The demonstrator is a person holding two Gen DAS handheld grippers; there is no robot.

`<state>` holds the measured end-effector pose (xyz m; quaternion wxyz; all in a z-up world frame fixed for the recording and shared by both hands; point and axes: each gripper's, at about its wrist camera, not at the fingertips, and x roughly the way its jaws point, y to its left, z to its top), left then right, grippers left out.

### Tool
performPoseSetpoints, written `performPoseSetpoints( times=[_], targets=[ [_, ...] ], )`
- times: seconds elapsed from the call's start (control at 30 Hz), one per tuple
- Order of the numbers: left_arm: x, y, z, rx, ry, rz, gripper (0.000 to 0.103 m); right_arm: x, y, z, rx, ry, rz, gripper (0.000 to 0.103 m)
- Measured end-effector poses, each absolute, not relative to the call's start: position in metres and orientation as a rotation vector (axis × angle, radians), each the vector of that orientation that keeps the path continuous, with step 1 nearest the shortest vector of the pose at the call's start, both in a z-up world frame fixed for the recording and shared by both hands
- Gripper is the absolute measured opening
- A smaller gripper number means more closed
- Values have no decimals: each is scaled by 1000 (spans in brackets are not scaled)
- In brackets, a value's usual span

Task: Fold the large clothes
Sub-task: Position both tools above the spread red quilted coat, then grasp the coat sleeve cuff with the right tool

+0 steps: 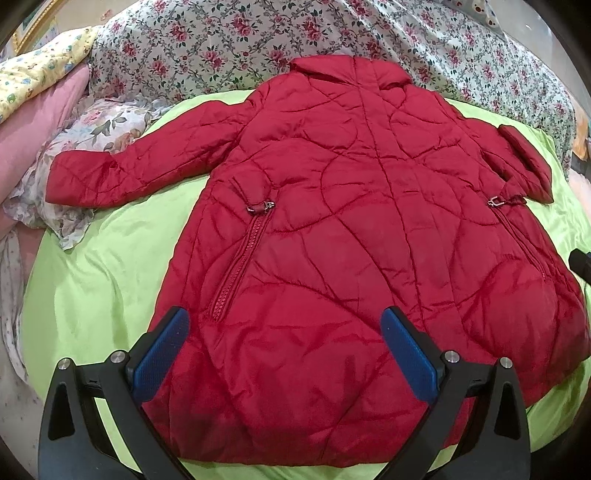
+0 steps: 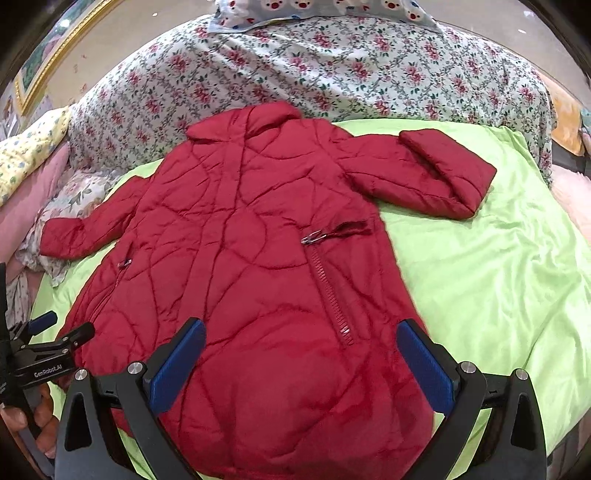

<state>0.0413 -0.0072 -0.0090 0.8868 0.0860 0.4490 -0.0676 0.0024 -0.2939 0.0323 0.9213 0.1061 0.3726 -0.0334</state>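
Observation:
A red quilted coat (image 1: pixel 332 206) lies spread flat on a lime green sheet (image 1: pixel 110 280), collar far, hem near. It also shows in the right wrist view (image 2: pixel 251 266). Its left sleeve (image 1: pixel 122 173) stretches out to the left. Its right sleeve (image 2: pixel 436 173) is folded back at the cuff. My left gripper (image 1: pixel 286 325) is open above the hem's left part, touching nothing. My right gripper (image 2: pixel 303 339) is open above the hem's right part, empty. The left gripper also shows at the left edge of the right wrist view (image 2: pixel 61 326).
A floral quilt (image 2: pixel 332 74) is bunched behind the coat. Pink and yellow pillows (image 1: pixel 40 92) and a crumpled floral cloth (image 1: pixel 74 147) lie at the left. A cartoon-print pillow (image 2: pixel 321 11) sits at the far back. Bare green sheet (image 2: pixel 498 277) spreads to the right.

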Motion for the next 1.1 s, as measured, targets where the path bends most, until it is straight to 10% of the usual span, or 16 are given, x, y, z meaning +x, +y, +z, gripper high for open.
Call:
performPoseSetpoints(
  times=[1.1],
  targets=[
    [125, -14, -28, 88, 976, -116, 103, 182, -529, -25, 268, 838, -408, 94]
  ],
)
